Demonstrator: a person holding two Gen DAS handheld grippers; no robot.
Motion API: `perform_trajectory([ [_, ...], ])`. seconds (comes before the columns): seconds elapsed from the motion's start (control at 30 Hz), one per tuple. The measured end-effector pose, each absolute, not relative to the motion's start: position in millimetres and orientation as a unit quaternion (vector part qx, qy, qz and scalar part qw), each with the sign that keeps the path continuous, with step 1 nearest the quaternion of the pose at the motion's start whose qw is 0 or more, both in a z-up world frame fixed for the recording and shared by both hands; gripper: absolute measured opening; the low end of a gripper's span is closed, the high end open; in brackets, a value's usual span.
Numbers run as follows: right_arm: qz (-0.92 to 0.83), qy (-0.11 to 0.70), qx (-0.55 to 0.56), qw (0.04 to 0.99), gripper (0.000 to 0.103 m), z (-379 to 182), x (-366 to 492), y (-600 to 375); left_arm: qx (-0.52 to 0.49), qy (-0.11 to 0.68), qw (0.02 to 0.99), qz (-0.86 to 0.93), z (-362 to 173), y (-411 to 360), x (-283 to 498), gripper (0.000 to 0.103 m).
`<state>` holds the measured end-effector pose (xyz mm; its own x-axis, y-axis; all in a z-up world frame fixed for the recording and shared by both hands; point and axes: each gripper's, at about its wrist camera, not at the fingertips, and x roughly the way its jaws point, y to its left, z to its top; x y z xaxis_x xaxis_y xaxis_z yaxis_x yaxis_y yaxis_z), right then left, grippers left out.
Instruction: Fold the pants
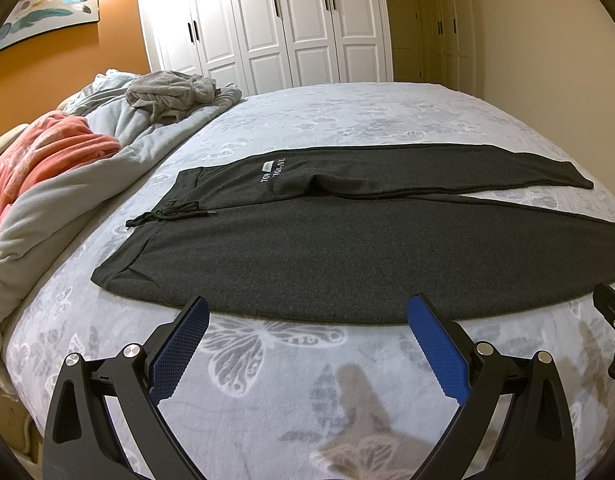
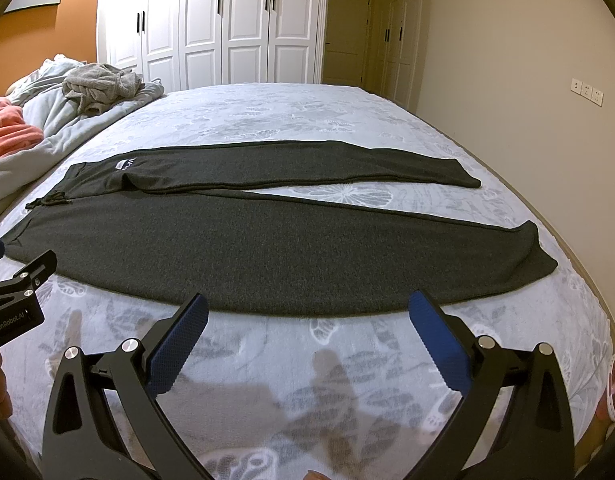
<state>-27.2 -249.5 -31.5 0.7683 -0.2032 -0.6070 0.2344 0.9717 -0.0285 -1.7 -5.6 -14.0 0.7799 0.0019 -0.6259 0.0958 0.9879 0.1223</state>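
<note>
Both hand-held grippers hang above the near edge of the bed with their blue-padded fingers spread wide and nothing between them. From its own camera, the left hand-held gripper (image 1: 307, 312) sits just short of the near hem of the pants (image 1: 307, 248), toward the waistband end; its finger pads (image 1: 179, 352) do not touch the cloth. The right hand-held gripper (image 2: 307, 308) is likewise just short of the same edge, farther toward the leg ends, pads (image 2: 439, 344) clear of the fabric. Part of the left one shows at the left border of the right wrist view, and part of the right one at the right border of the left wrist view, so the two are side by side.

The dark grey pants (image 2: 267, 256) lie flat and spread lengthwise across the bed (image 2: 307, 120), waistband to the left, both legs running right and parting into a narrow V. A black drawstring (image 1: 167, 216) lies loose at the waist, and white lettering (image 1: 273, 170) marks the far hip.

On the left side of the bed are a bunched grey blanket (image 1: 107, 152), a crumpled grey garment (image 1: 171, 94) on top of it, and a coral-pink cloth (image 1: 55, 148). White wardrobe doors (image 1: 267, 20) stand behind.
</note>
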Motion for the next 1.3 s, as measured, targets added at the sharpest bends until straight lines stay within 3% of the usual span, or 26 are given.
perform_trajectory([
  [0.43, -0.111, 0.329, 0.027, 0.937, 0.098, -34, -25, -251, 0.063, 0.364, 0.928, -0.043, -16, 1, 4, 0.098],
  [0.63, -0.085, 0.366, 0.009, 0.927, 0.098, -14, -4, -286, -0.051, 0.433, 0.897, -0.079, -6, 60, 52, 0.098],
  [0.8, -0.134, 0.376, -0.003, 0.917, 0.098, 4, 40, -376, -0.14, 0.444, 0.885, -0.015, 6, 150, 142, 0.098],
  [1.0, -0.218, 0.394, 0.088, 0.889, 0.098, -17, 122, -527, -0.165, 0.44, 0.878, 0.094, -5, 233, 267, 0.096],
  [1.13, -0.245, 0.406, 0.128, 0.871, 0.098, -48, 176, -597, -0.164, 0.411, 0.882, 0.16, -17, 260, 328, 0.095],
  [1.3, -0.241, 0.422, 0.149, 0.861, 0.098, -79, 234, -629, -0.143, 0.466, 0.861, 0.146, -64, 262, 394, 0.095],
])
